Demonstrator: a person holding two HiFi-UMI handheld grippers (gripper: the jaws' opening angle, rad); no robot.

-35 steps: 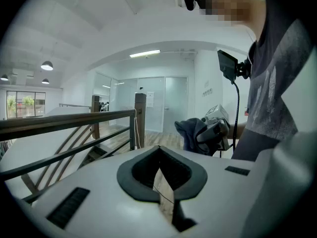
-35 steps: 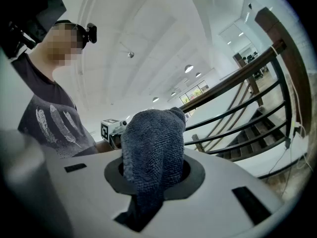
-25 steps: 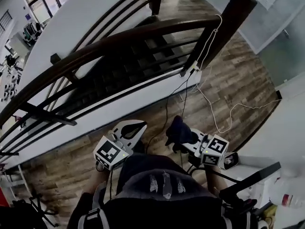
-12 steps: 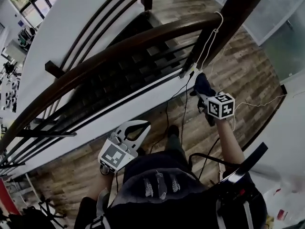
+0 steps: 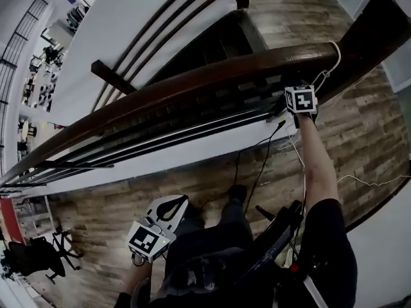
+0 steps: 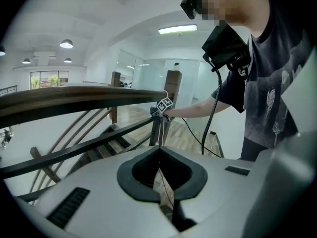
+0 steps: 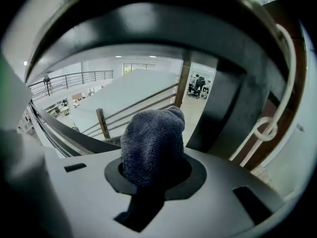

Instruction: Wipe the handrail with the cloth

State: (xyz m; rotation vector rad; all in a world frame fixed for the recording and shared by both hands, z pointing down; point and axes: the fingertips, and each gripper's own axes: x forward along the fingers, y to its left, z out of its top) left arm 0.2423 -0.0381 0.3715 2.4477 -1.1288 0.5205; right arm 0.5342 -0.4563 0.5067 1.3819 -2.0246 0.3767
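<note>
The dark wooden handrail [image 5: 192,82] runs from lower left to upper right in the head view. My right gripper [image 5: 299,96] is raised to its right end, close under the rail beside the dark end post [image 5: 372,37]. It is shut on the blue-grey cloth [image 7: 151,145], which bulges out between the jaws; the rail [image 7: 148,29] arcs close overhead. I cannot tell if cloth and rail touch. The cloth is hidden in the head view. My left gripper [image 5: 173,205] hangs low near the person's waist, shut and holding nothing. From the left gripper view [image 6: 161,182] I see the rail [image 6: 74,100].
A white cord [image 5: 334,59] loops round the end post and trails over the wood floor [image 5: 359,140]. Dark lower rails [image 5: 160,136] and stairs [image 5: 212,50] lie behind the handrail. A black cable [image 5: 260,172] hangs by the person's legs. An office chair [image 5: 35,255] stands lower left.
My right gripper has risen with the cloth from near the waist up to the handrail's right end. The left gripper stayed low. The head view has tilted toward the rail.
</note>
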